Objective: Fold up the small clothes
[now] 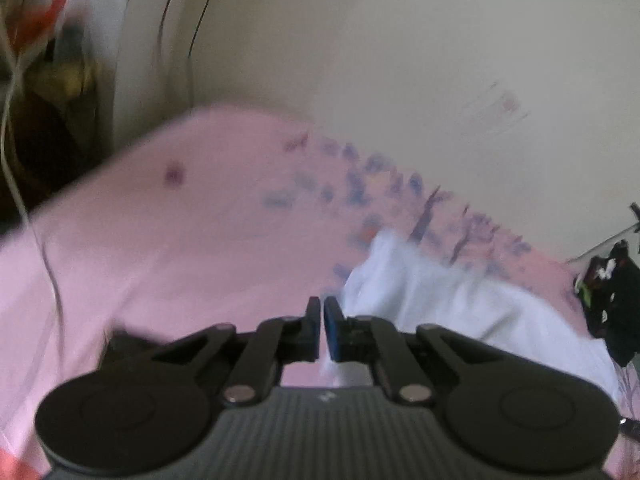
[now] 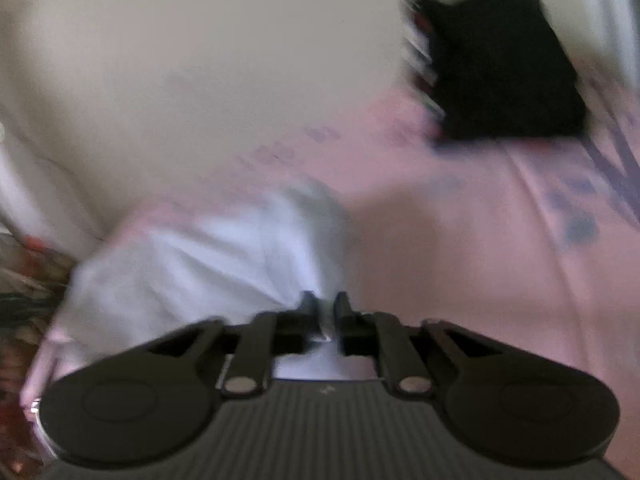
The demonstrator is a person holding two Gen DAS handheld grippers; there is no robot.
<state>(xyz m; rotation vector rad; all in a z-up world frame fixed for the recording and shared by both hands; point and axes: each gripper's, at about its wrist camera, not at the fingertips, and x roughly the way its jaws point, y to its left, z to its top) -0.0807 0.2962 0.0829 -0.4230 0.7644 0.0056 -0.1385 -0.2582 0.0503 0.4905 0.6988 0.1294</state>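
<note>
Left gripper [image 1: 322, 312]: jaws pinched together, barely a sliver between the pads. White garment [image 1: 452, 304] starts right at the blue pad and some white shows below the fingers; whether an edge is actually caught, can't tell. Right gripper [image 2: 325, 307]: jaws nearly closed, narrow gap, bunched white cloth [image 2: 208, 264] gathered into it, creases running toward the tips. Looks clamped on the fabric.

Garment lying crumpled on pink bedsheet [image 1: 168, 240], spread between the two grippers. Blue-purple print [image 1: 360, 176] on the sheet past the garment. Pale wall [image 1: 400, 60] behind the bed. Black object [image 2: 500, 68] on the sheet at far right, well apart from the garment. Both views motion-blurred.
</note>
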